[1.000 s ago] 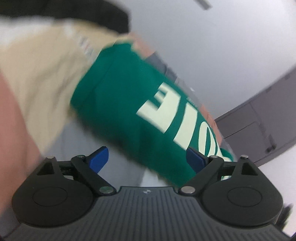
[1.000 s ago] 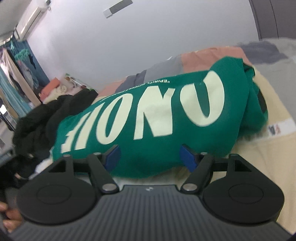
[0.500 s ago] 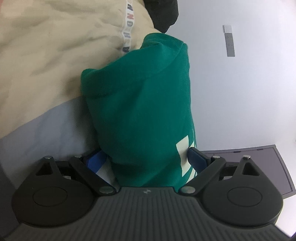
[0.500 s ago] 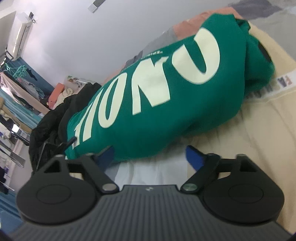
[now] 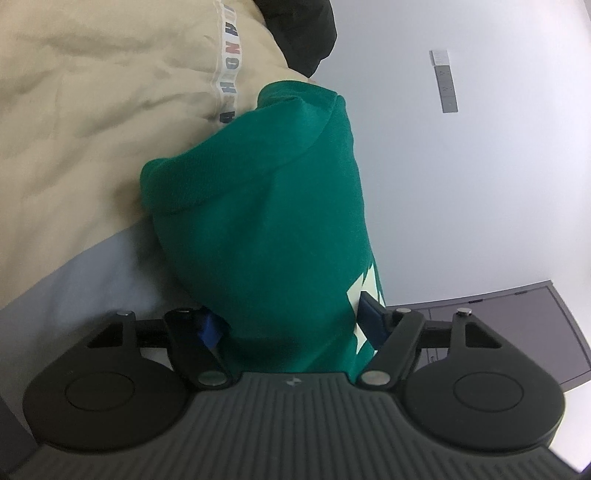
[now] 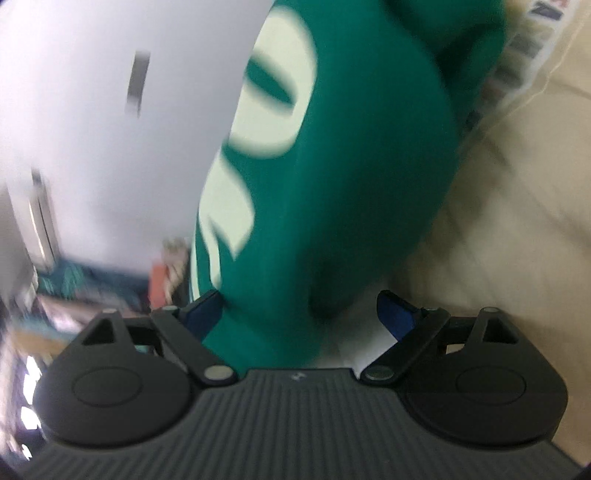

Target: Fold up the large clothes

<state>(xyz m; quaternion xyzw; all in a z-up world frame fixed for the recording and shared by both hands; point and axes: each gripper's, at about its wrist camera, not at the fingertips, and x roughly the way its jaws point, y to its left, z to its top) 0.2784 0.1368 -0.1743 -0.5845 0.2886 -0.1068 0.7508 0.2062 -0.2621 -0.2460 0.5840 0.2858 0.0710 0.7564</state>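
Note:
A folded green sweatshirt [image 5: 266,221] with cream lettering lies on beige bedding [image 5: 92,129]. In the left wrist view its near end sits between the fingers of my left gripper [image 5: 291,325]. The jaws are closing, and both blue pads [image 5: 210,328] touch the fabric. The right wrist view is blurred and rolled over. There the green sweatshirt [image 6: 351,147] reaches in between the fingers of my right gripper [image 6: 301,314], which stands open. One blue pad [image 6: 203,310] brushes the fabric; the other stays clear of it over the beige bedding [image 6: 498,221].
A grey-blue sheet [image 5: 74,288] lies under the left gripper. A black garment [image 5: 306,33] sits at the far end of the bedding. Behind are a white wall [image 5: 461,184] and a dark cabinet [image 5: 535,325]. Blurred clutter [image 6: 74,295] fills the right view's left edge.
The left jaws have narrowed onto the sweatshirt's end while the left view held still. The right view has rolled strongly and dropped closer to the sweatshirt, with its jaws spread wider.

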